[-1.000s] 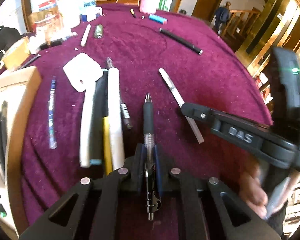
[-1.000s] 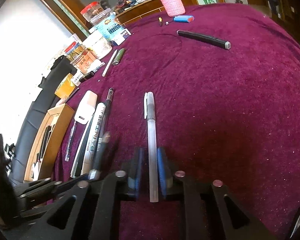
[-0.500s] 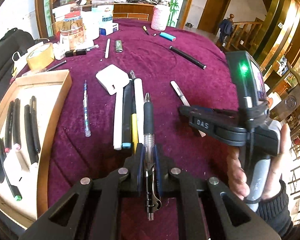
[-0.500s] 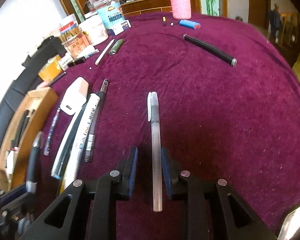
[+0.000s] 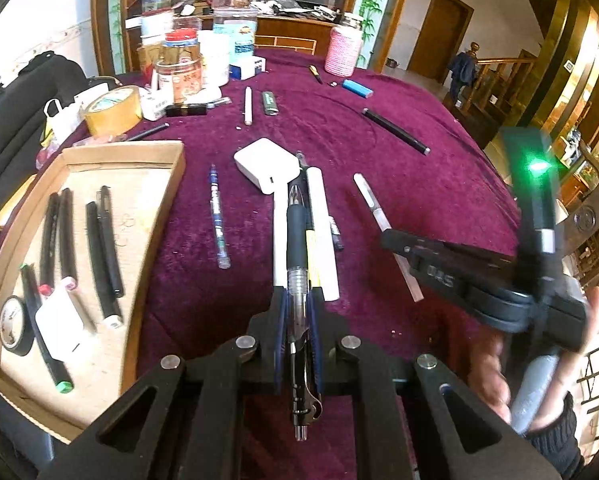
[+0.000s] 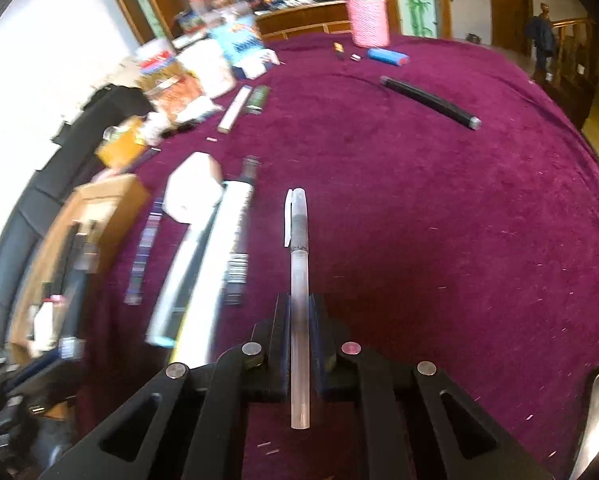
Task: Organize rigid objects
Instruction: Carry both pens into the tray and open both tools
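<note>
Between the left gripper's jaws, closed tight, a black gel pen is held lengthwise above the bench, probably bound for the cardboard tray at its left edge. The right gripper likewise clamps a clear pen along its fingers, keeping it aligned for laying beside the markers.

My left gripper level above the surface, jaws clamped on a pen, my right gripper alongside, jaws closed on a pen, my right hand gripping its handle
</note>
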### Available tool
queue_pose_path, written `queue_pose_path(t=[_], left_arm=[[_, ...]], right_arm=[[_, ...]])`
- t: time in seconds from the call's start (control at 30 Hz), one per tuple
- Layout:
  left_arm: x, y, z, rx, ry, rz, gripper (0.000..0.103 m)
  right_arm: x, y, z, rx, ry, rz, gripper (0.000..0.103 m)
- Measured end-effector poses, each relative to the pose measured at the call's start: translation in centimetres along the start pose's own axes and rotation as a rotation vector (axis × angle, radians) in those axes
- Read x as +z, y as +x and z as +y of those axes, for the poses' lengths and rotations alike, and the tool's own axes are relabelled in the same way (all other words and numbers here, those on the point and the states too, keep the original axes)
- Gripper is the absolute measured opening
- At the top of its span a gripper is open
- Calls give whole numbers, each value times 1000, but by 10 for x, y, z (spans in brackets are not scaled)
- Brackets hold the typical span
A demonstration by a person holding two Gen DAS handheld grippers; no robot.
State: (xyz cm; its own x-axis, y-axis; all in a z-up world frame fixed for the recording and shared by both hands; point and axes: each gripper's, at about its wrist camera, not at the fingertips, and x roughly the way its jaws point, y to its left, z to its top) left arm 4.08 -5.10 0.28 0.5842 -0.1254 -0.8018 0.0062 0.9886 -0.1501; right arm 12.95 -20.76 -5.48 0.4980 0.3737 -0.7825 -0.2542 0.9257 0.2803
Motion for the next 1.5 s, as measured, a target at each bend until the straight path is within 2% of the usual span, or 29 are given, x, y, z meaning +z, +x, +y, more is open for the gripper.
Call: queue_pose_path(t=[0.13, 0.23, 0.47, 0.8, 0.93, 1.13, 1.5], left_arm=[[3, -9, 14, 21, -22, -22, 10], [5, -19, 31, 42, -52, -46, 10], [5, -28, 76, 66, -141, -56, 10], [11, -41, 170, 46, -345, -61, 10], [11, -38, 199, 59, -413, -58, 10], [21, -21, 224, 43, -466, -31, 10], [42, 19, 260, 78, -554, 20, 10]], right_arm=[[2, -20, 29, 102, -17, -44, 9], [5, -28, 50, 174, -35, -47, 9], [5, -35, 108, 244, -139, -47, 9], [9, -10, 154, 299, -194, 18, 9], [14, 4, 173, 314, -212, 40, 9], [24, 40, 193, 316, -203, 104, 9], [37, 84, 209, 293, -192, 184, 10]])
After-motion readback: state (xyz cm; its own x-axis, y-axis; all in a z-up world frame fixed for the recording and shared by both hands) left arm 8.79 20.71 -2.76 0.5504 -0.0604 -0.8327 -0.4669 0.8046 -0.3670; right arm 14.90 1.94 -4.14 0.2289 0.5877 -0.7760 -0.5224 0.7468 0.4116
